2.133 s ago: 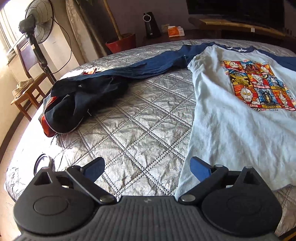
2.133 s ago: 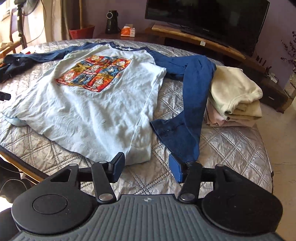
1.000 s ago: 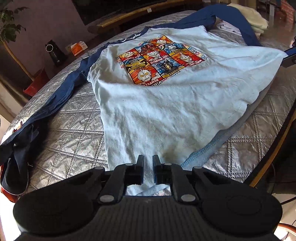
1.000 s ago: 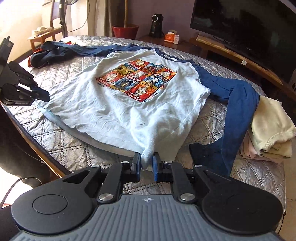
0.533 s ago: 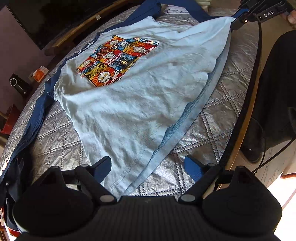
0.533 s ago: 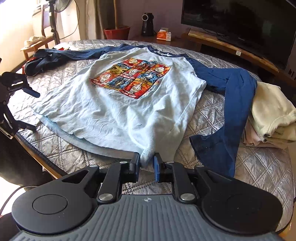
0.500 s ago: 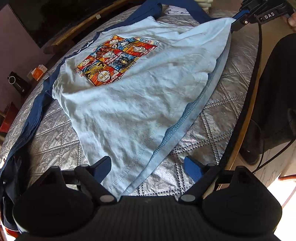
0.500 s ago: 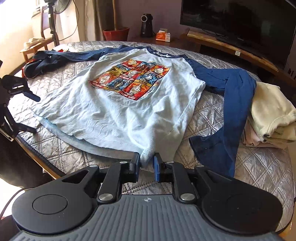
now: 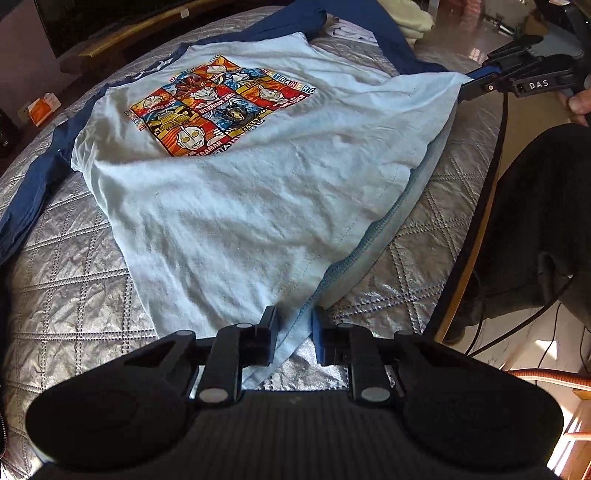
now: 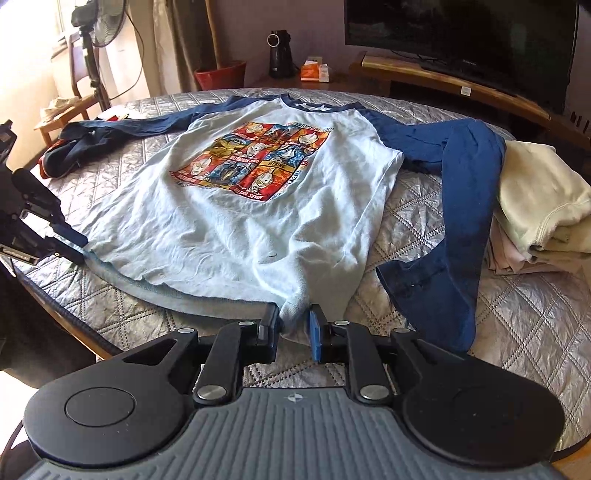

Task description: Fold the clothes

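Note:
A light blue shirt [image 9: 236, 206] with navy sleeves and a colourful cartoon print lies face up on the silver quilted cover [image 9: 66, 295]. In the left wrist view my left gripper [image 9: 294, 328] is shut on the shirt's near hem corner, cloth pinched between its blue pads. My right gripper [image 9: 469, 83] shows at the far right, holding the other hem corner. In the right wrist view the right gripper [image 10: 293, 326] is shut on a bunched hem corner of the shirt [image 10: 240, 229]. The left gripper [image 10: 83, 249] grips the hem at the left edge.
A folded pile of cream clothes [image 10: 535, 206] sits at the right, partly under the navy sleeve [image 10: 465, 206]. A dark jacket [image 10: 70, 151] lies at the far left. A television [image 10: 461, 40], red pot [image 10: 221, 75] and fan [image 10: 103, 22] stand behind. A person's dark trouser leg [image 9: 535, 221] is beside the edge.
My left gripper was open over the near hem corner half a second ago; it has now shut on it. The right gripper keeps its hold on the other corner.

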Action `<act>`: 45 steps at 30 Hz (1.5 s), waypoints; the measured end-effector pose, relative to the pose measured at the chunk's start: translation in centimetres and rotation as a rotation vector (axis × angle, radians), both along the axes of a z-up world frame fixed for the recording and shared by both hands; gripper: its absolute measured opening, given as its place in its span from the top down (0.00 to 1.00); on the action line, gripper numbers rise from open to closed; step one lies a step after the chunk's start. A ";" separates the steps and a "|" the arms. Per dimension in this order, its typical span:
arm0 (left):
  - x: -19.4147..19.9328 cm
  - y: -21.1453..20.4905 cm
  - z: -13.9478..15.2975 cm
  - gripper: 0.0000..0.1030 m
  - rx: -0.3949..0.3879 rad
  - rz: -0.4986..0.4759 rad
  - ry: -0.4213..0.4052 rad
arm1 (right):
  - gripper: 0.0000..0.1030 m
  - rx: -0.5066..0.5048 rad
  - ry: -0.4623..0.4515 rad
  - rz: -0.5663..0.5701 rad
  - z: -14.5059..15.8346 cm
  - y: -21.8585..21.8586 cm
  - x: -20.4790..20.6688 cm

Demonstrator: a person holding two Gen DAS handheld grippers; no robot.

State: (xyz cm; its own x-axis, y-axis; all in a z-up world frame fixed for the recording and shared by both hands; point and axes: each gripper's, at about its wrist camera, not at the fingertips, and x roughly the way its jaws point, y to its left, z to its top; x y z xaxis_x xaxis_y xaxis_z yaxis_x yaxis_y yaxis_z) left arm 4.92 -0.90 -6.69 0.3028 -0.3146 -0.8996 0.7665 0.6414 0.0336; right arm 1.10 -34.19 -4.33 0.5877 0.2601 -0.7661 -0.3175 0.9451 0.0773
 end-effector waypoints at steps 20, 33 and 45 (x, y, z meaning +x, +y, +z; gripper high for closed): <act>-2.1 0.5 2.0 0.98 0.156 -0.065 -0.119 | 0.75 -0.024 0.033 0.027 0.7 -0.3 -2.3; 5.3 -0.7 4.6 0.90 -0.075 0.199 -0.180 | 0.61 -0.098 0.050 0.026 -2.0 4.3 5.1; 10.9 2.8 -1.0 0.72 0.031 0.536 -0.192 | 0.57 -0.128 0.136 0.015 -2.0 1.7 2.4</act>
State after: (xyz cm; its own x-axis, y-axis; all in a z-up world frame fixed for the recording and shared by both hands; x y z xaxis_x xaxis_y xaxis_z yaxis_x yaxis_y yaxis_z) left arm 15.78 1.91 -7.74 0.5716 -0.0467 -0.8192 0.3125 0.9355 0.1647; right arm 3.47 -32.51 -6.32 0.4735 0.1632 -0.8655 -0.3262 0.9453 -0.0003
